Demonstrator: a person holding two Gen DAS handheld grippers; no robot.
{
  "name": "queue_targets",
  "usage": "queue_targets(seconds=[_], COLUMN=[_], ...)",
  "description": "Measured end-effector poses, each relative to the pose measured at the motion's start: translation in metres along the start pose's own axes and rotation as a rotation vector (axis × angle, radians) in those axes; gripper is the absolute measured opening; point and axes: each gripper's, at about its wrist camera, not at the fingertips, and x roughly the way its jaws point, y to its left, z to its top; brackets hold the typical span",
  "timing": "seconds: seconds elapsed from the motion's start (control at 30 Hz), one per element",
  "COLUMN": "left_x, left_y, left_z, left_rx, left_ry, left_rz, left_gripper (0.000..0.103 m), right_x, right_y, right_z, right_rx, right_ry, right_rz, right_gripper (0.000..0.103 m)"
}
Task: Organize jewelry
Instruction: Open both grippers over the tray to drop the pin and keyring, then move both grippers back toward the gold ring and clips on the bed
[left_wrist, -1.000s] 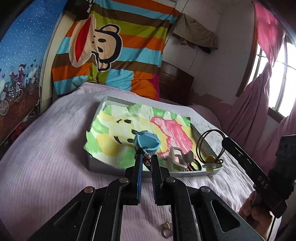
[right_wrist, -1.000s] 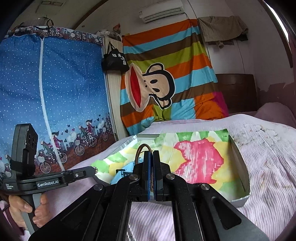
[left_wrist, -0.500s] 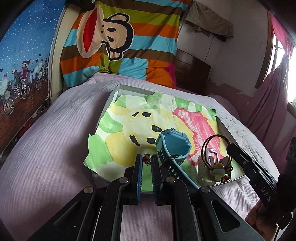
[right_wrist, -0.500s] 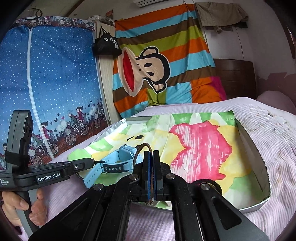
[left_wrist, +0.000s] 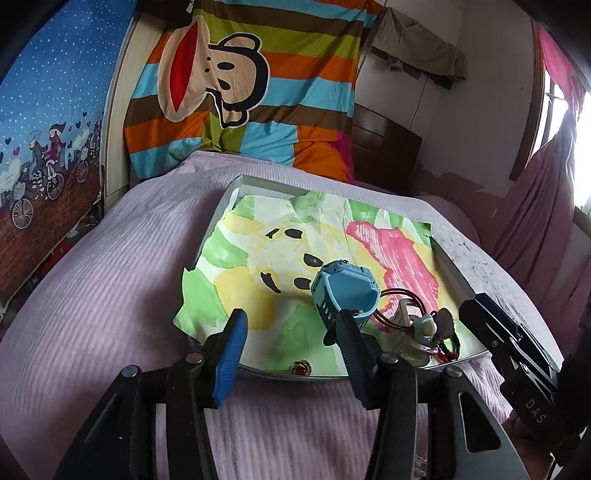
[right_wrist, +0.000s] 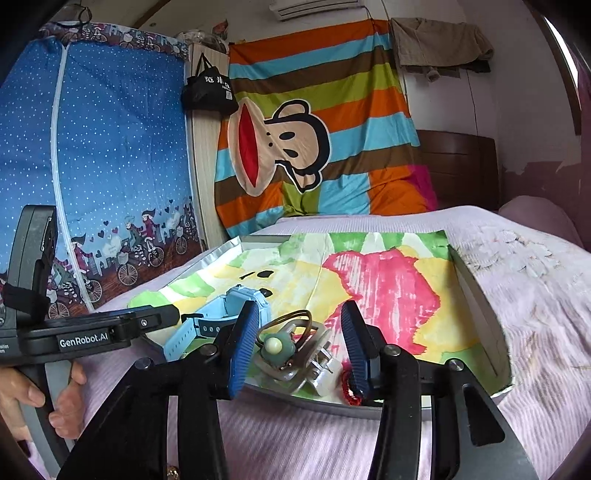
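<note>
Bed (left_wrist: 110, 295), lilac cover: shallow tray (left_wrist: 236, 188) holds blue watch (left_wrist: 343, 291), strap toward left gripper (left_wrist: 291, 328); hair tie (right_wrist: 291, 319), clip near corner. Both grippers, right (right_wrist: 299, 332) included, agape, empty.

A bed with a pale lilac ribbed cover (left_wrist: 122, 280) filled the room, and a striped blanket printed with a cartoon monkey (right_wrist: 317, 147) hung against the white wall above its dark wooden headboard (right_wrist: 458, 155). A blue star-dotted fabric wardrobe (right_wrist: 110, 155) stood on one side. Daylight came through a window behind pink curtains (left_wrist: 546, 206).
</note>
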Motion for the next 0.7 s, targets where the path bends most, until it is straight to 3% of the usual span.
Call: queue_targets(seconds=[0.1,0.13,0.3,0.37,0.47,0.57,0.7], left_x=[-0.006,-0.009,-0.032,-0.043,-0.061,-0.077,-0.093], left_y=[0.001,0.000,-0.008,-0.012,-0.018,-0.022,-0.025], left_z=[0.001,0.000,-0.004,-0.006,-0.011,-0.018,-0.027], left_rx=[-0.007,-0.009,0.032,0.054,0.087,0.120,0.144], left_ry=[-0.016,-0.027,-0.094,-0.129,-0.173,-0.210,-0.227], left_rz=[-0.005,-0.003,0.008,0.014,0.012,0.016,0.008], left_gripper=[0.054,0.062,0.080,0.092,0.100,0.103,0.103], right_x=[-0.014,-0.020,-0.045,-0.052,-0.065,-0.081,-0.101], right_y=[0.000,0.000,-0.008,-0.009,-0.009,-0.006,-0.002], right_z=[0.001,0.000,-0.001,-0.002,-0.004,-0.006,-0.013], right_rx=[-0.021,-0.023,0.025,0.033,0.042,0.034,0.022], right_ry=[-0.029,-0.040,-0.088,-0.096,-0.112,-0.131,-0.145], right_rz=[-0.016,-0.025,-0.047,-0.057,-0.055,-0.058,-0.051], right_gripper=[0.041,0.043,0.061,0.070,0.083,0.092,0.096])
